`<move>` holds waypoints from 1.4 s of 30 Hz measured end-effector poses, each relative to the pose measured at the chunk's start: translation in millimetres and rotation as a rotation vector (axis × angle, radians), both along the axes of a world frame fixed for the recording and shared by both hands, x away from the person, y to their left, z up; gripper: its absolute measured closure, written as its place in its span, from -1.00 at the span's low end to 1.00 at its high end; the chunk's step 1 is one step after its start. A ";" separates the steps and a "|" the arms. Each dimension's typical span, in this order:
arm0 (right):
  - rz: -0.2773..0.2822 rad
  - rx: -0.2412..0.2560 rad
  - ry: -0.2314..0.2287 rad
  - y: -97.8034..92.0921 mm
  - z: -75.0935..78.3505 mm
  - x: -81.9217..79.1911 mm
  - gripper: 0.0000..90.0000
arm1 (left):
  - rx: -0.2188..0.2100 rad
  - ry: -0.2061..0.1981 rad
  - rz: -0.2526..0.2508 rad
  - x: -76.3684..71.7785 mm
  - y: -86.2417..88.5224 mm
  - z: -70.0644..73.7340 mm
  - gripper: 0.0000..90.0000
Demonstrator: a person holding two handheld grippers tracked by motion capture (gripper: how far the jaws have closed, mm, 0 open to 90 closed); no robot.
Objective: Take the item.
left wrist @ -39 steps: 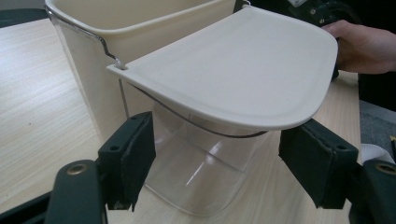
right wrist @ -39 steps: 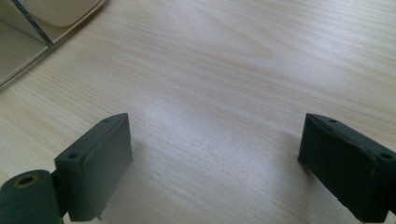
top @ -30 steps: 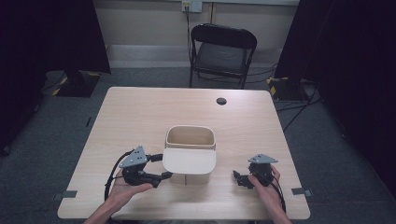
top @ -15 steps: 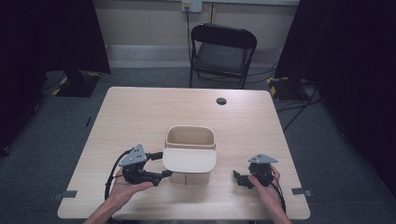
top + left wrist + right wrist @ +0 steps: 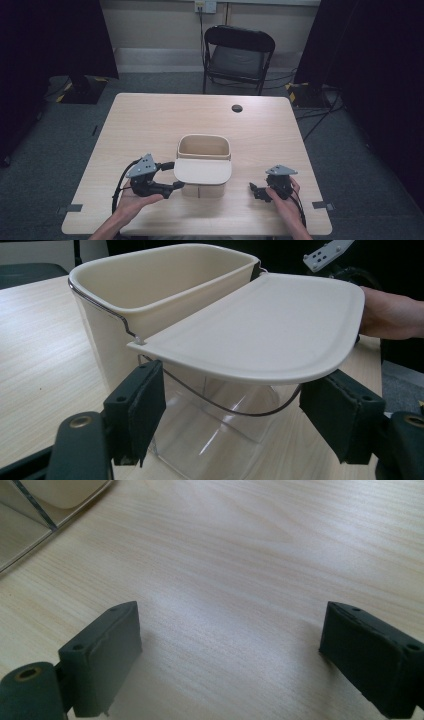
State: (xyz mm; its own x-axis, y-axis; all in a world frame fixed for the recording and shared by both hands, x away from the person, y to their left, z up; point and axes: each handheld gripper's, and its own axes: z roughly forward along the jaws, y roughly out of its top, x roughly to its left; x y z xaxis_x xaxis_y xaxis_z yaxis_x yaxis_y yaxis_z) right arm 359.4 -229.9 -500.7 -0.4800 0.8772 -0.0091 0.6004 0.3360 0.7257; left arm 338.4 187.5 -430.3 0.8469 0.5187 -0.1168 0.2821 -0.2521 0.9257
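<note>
Bin (image 5: 203, 145) lid (image 5: 202, 171) hung open, not yet gripped; left gripper (image 5: 172, 175) gaped beside it, right gripper (image 5: 255, 190) rested wide, empty, on table (image 5: 150, 120).

Lab or studio: black curtains (image 5: 50, 35), taped cables (image 5: 300, 92), bare table (image 5: 150, 120).

One worktop (image 5: 150, 125) stood in the room. On it sat one cream bin (image 5: 204, 148), which had one flat lid (image 5: 202, 171) swung open over its near side, one thin wire bail (image 5: 100, 307) along its rim, and one clear lower section (image 5: 215, 435) beneath the lid. There were two hand-held grippers: the left hand-held gripper (image 5: 172, 175) and the right hand-held gripper (image 5: 256, 191), each with two black jaws and one grey three-cornered plate on top. One small dark round spot (image 5: 237, 108) marked the worktop's far part. One black folding chair (image 5: 239, 55) stood beyond the worktop.
</note>
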 end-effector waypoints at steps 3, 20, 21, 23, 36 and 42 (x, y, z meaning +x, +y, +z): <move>0.000 0.000 0.000 0.0 0.0 0.0 -0.80 | 0.006 -0.005 -0.002 0.2 0.1 0.0 -0.43; 0.000 0.000 0.000 0.0 0.0 0.0 -0.80 | -0.003 -0.028 0.010 0.4 2.2 4.9 -0.45; 0.001 0.001 0.000 0.0 -0.1 0.1 -0.80 | -0.006 -0.027 0.012 0.3 2.0 5.1 -0.45; 0.003 0.000 -0.001 0.0 -0.1 0.4 -0.81 | -0.006 -0.028 0.008 0.6 2.4 5.6 -0.45; 0.002 -0.001 0.001 0.1 0.0 0.4 -0.81 | -0.015 -0.025 0.002 2.3 1.8 8.1 -0.41; 0.002 -0.001 0.000 0.2 -0.1 0.4 -0.81 | -0.018 -0.023 -0.003 3.2 2.4 8.9 -0.41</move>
